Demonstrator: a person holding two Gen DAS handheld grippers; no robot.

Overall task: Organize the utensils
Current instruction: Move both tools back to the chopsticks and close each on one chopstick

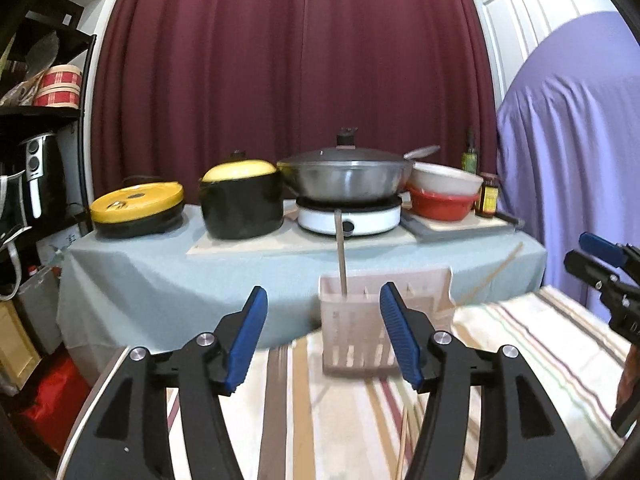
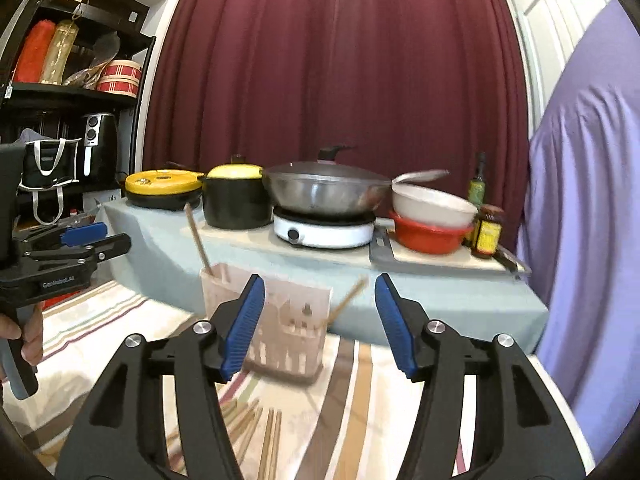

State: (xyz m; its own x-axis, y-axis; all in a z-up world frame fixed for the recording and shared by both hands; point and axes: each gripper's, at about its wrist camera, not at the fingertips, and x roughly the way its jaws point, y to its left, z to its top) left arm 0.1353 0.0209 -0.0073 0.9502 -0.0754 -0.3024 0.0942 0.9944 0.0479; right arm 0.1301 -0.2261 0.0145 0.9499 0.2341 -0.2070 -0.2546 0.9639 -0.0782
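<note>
The utensil holder [image 1: 360, 332] stands ahead, with one chopstick [image 1: 341, 252] upright inside it. Striped cloth [image 1: 520, 340] lies open to its right. Loose chopsticks [image 2: 268, 440] clutter the near cloth.

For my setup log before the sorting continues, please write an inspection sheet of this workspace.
Surface: striped cloth covers the near table.
Job's things: translucent plastic utensil holder stands upright with two wooden chopsticks leaning inside; loose wooden chopsticks lie on the cloth in front.
Clutter: nothing seen on the striped cloth.
Grippers: left gripper and right gripper both open, holding nothing.
Cables: nothing seen.
Surroundings: lidded steel wok on a white hotplate, yellow-lidded black pot, stacked bowls, maroon curtain.
</note>
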